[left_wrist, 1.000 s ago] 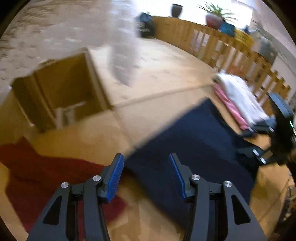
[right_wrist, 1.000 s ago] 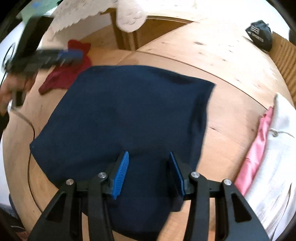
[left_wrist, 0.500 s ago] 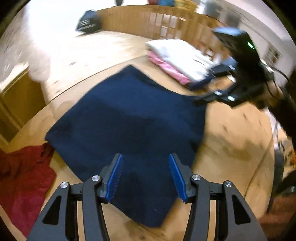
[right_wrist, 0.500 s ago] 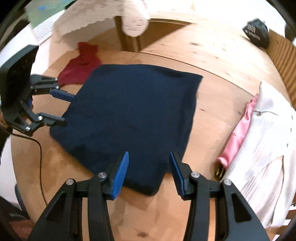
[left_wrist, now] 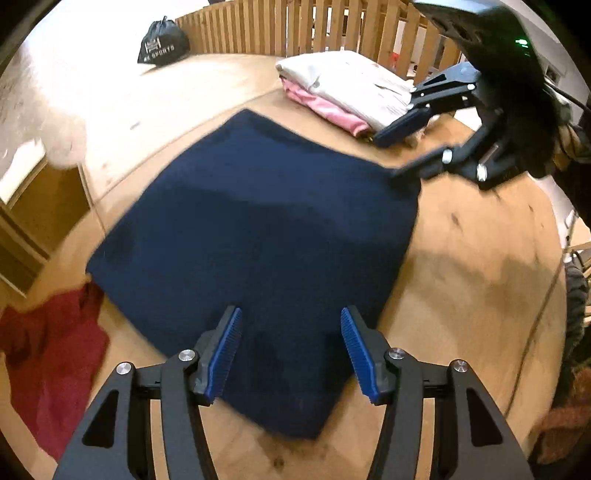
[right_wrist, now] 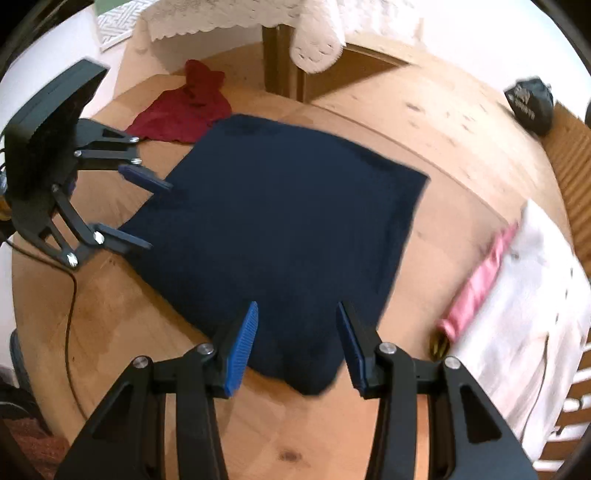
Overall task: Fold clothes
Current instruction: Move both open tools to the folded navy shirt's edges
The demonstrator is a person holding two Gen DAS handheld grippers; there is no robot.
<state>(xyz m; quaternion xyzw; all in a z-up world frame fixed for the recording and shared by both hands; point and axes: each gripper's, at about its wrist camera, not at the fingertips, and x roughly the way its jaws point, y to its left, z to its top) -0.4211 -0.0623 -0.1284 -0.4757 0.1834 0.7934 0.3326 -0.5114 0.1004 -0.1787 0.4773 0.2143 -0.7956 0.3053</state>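
Observation:
A dark navy garment [left_wrist: 258, 229] lies folded flat in a rough square on the round wooden table [left_wrist: 472, 277]. My left gripper [left_wrist: 291, 314] hovers over one of its corners; its jaws are opening with nothing pressed between the pads. In the right wrist view the same garment [right_wrist: 280, 214] fills the middle, and my right gripper [right_wrist: 297, 306] stands open above the opposite near corner. The two grippers face each other: the right gripper [left_wrist: 384, 157] shows at the garment's far edge, the left gripper [right_wrist: 159, 216] at its left edge.
A crumpled red garment [left_wrist: 48, 354] lies beside the navy one. A folded white and pink stack [left_wrist: 347, 85] sits near the table edge by a wooden railing [left_wrist: 314, 26]. A black bag [left_wrist: 162, 44] rests beyond. A lace cloth [right_wrist: 314, 40] hangs from furniture behind.
The left gripper swung from beside the cabinet and red garment to over the navy garment's corner. The right gripper drew back and up, so the whole garment now shows.

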